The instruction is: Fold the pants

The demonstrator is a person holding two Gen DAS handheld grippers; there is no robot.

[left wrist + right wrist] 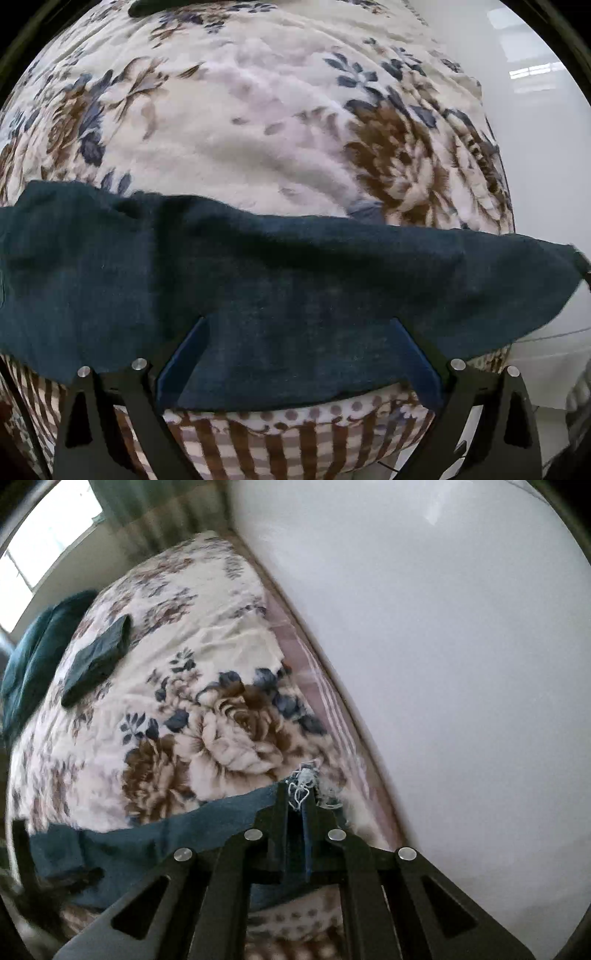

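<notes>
We're over a bed covered with a floral blanket (236,122), cream with brown and blue flowers, striped and dotted border at the near edge.

Pants (280,280): dark blue denim, stretched as a band across the near edge of the bed, spanning the left wrist view side to side. Frayed white threads (304,782) show at the hem end in the right wrist view.

Left gripper (297,339): jaws spread wide, blue pads visible on both fingers, denim lying between and in front of them. We see no pinch; whether the fingertips touch the cloth, we can't tell.

Right gripper (300,805): jaws pressed together on the pants at the frayed hem, cloth running down between the fingers. This end sits near the bed's right edge, close to the white wall (461,664).

Also in the right wrist view: a folded dark garment (98,657) lying flat on the blanket farther up the bed, well apart from the pants, and a pile of teal cloth (33,657) at the bed's left edge beyond it. Window (40,550) at upper left.
</notes>
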